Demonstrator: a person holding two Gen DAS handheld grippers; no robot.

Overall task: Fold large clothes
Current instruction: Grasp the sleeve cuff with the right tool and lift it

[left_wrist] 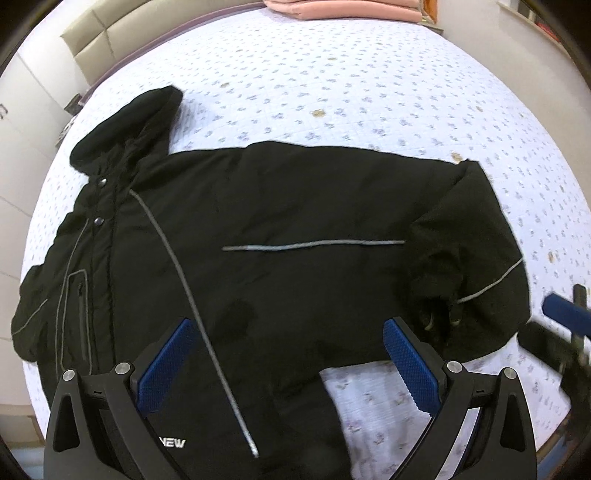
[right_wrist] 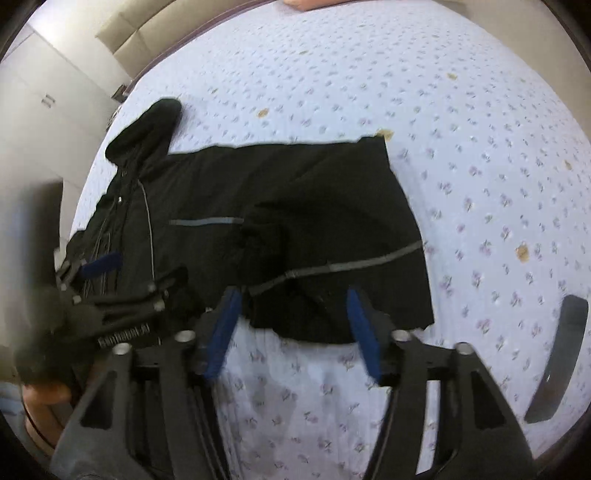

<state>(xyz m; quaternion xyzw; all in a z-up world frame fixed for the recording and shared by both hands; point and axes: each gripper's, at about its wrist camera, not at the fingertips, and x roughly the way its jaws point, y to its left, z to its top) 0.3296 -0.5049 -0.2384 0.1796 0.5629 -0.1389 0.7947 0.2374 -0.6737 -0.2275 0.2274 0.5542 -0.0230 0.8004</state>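
A black hooded jacket (left_wrist: 280, 206) with grey reflective piping lies flat on the flower-print bedsheet (left_wrist: 332, 92). Its hood points to the upper left, and one sleeve (left_wrist: 469, 266) is folded in over the body at the right. My left gripper (left_wrist: 288, 354) hovers open over the jacket's near part, blue pads wide apart with nothing clamped between them. In the right wrist view the jacket (right_wrist: 295, 192) fills the middle. My right gripper (right_wrist: 293, 325) stands open above its near hem, with nothing between the pads. The left gripper (right_wrist: 136, 271) shows at the left over the jacket's front.
Folded pink bedding (left_wrist: 343, 9) sits at the far end of the bed by a beige headboard (left_wrist: 107, 33). White cupboards (right_wrist: 37, 110) stand to the left. A dark flat object (right_wrist: 561, 354) lies at the bed's right edge. A hand (right_wrist: 44, 398) shows at the lower left.
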